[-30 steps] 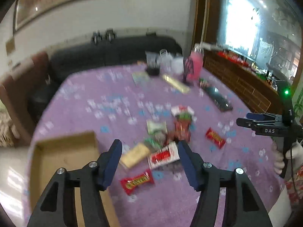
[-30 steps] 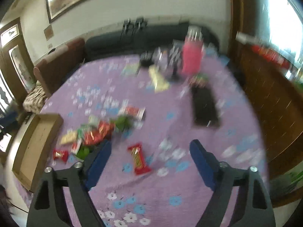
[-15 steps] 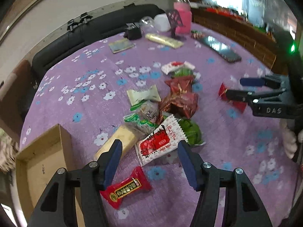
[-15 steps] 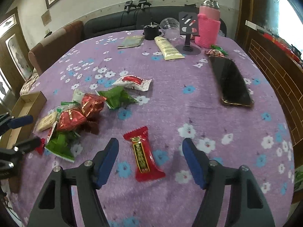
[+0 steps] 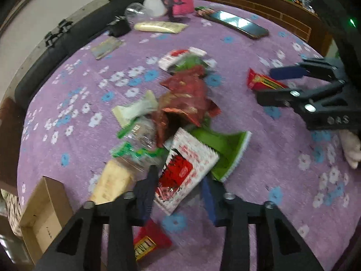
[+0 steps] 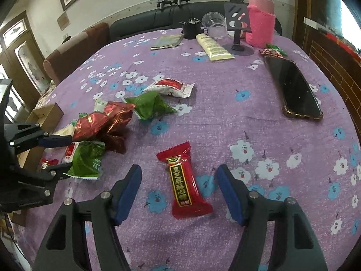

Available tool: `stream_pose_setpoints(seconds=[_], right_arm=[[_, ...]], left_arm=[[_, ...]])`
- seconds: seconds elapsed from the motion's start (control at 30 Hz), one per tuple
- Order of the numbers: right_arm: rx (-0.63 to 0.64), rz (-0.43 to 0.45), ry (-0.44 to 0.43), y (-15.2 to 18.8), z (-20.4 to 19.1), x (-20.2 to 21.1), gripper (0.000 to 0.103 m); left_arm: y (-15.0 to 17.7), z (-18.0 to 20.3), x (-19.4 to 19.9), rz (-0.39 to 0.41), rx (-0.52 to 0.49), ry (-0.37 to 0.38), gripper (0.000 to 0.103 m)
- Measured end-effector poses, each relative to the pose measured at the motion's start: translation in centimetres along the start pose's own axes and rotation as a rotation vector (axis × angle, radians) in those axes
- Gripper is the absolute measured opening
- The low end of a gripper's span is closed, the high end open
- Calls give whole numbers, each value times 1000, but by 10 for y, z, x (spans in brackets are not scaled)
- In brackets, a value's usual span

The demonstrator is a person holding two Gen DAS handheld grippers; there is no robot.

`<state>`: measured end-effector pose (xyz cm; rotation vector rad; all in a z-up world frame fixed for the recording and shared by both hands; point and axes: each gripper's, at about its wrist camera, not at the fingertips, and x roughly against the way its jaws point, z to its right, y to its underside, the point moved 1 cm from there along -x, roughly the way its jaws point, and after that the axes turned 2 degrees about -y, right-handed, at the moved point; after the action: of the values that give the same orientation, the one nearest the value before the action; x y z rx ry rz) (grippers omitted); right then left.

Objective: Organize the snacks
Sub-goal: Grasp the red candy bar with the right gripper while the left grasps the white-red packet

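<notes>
1. Left gripper (image 5: 178, 194): jaws parted, straddling the near end of a white-and-red snack packet (image 5: 183, 171). Motion blur leaves it unclear whether the pads touch the wrapper.
2. That packet lies at the near edge of the snack pile (image 5: 180, 113), overlapping a green packet (image 5: 225, 149) and beside a tan bar (image 5: 111, 180).
3. A small red candy (image 5: 149, 241) lies under the left gripper, near the cardboard box (image 5: 42, 212) at the table edge.
4. Right gripper (image 6: 179, 189): jaws released, one finger on each side of a red candy bar (image 6: 183, 180) lying flat on the purple floral tablecloth (image 6: 248, 117), apart from the pile.
5. A phone (image 6: 293, 88) and pink-sleeved bottle (image 6: 260, 26) sit at the far side.
</notes>
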<state>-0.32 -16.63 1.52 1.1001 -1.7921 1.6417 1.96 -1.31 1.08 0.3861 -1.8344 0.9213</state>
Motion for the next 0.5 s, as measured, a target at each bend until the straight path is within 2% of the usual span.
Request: stream_pose_setpoints(seconds=[0.1,0.2,0.27,0.3,0.4,0.5], right_arm=[[16,-7,24,3,-1,-2,51],[6,3,39,4,2,-1,38],[-8,7,38,4,5,0,20],[-18,9,32,4,6,0,20],[-14,17,38,5,5,0,20],[-6,23,47,5,6,0,20]], left_arm=[[4,7,7,9,0,39,27],[6,4,15,40,27,-5,26],[7,0,18,60,41,-21,28],[8,0,19,63,40,-29,33],[10,6,15,68,6,-72,62],[11,14,5,49,-39,-91,64]])
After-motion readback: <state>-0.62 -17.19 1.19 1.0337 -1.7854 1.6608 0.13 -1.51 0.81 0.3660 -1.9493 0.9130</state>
